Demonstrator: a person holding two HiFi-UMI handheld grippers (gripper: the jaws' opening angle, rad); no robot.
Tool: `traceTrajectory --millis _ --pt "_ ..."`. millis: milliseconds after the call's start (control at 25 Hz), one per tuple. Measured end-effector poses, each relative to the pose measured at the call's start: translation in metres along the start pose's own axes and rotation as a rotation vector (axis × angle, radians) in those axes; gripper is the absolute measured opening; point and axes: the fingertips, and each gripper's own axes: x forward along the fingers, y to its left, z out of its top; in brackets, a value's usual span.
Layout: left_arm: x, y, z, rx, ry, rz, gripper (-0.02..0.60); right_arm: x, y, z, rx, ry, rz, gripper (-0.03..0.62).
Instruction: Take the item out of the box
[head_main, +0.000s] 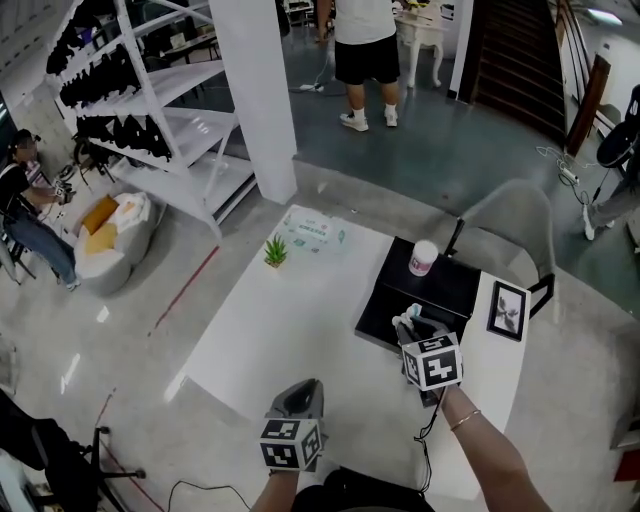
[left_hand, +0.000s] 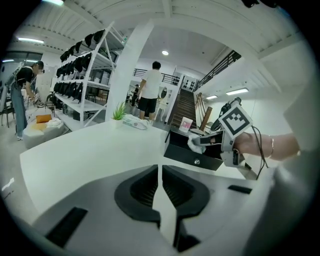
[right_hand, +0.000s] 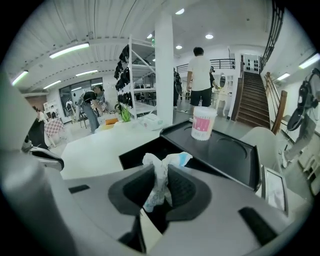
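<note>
Left gripper (head_main: 303, 392), nearest the lens at the near edge of the white table (head_main: 300, 320), has its jaws all but together with nothing between them. Beside it, the right gripper (right_hand: 161, 176) pinches a crumpled white wrapper (right_hand: 172, 159), soft and creased, with a pale blue patch on one lobe and faint print lower down; two puffy ends stick up above the pads and a tail hangs below. That wrapper is held just over the open near end of the black box (right_hand: 225, 150), whose flat top carries a pink-and-white cup (right_hand: 202, 123).
</note>
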Motion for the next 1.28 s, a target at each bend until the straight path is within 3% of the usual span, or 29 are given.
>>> traceTrajectory --millis 480,1280 --pt "0.006 -0.011 0.004 0.019 0.003 -0.033 0.029 -0.046 0.025 0.007 0.1 -0.136 0.051 0.078" --pt "0.006 -0.027 0.01 0.058 -0.011 -0.062 0.028 -0.11 0.052 -0.032 0.263 -0.224 0.091 0.078"
